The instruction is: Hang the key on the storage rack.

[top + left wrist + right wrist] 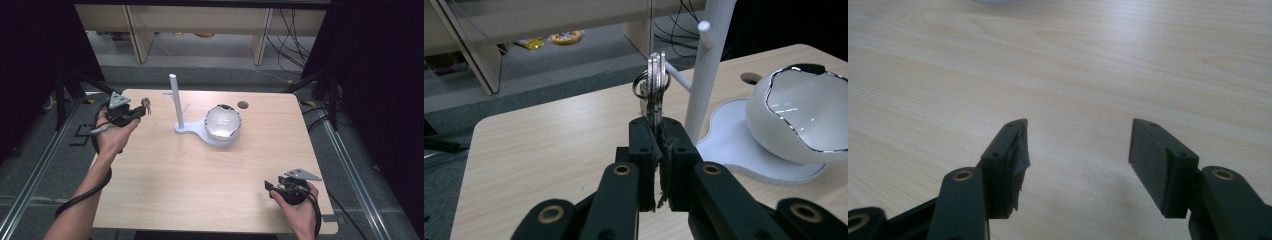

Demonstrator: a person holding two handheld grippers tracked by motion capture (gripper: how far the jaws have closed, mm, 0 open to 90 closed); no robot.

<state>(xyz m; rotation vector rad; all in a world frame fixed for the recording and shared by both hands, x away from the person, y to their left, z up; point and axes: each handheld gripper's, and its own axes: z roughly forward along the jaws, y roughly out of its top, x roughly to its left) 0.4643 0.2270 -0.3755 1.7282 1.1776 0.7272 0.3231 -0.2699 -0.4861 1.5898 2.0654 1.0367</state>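
At the lower right of the high view, the right hand-held gripper [270, 186] rests low over the table [200, 170] near its front edge, held by the person's right hand [299, 210], with its grey three-cornered plate on top. In the right gripper view its two black jaws stand wide apart with bare wood grain between them, grasping nothing.

Farther up, at the left of the high view, the person's left hand [112, 135] holds the left hand-held gripper [142, 111] above the table's left edge, a black cable looping down along the forearm. In the left gripper view its jaws are clenched on a bunch of keys [654, 82]; the keys stand upright above the jaw tips, joined by a metal ring. How many keys there are is hard to count, perhaps three.

Just beyond the keys in that view rises a white stand [709, 70] with thin pegs jutting from its upright post. In the high view the stand [174, 100] sits at upper centre of the table on a flat white base. On the same base, to the right of the post, lies a white bowl [223, 123] with a jagged dark rim, tipped so that its opening faces the camera.

Near the table's far edge, a small round hole [243, 105] shows in the wood.
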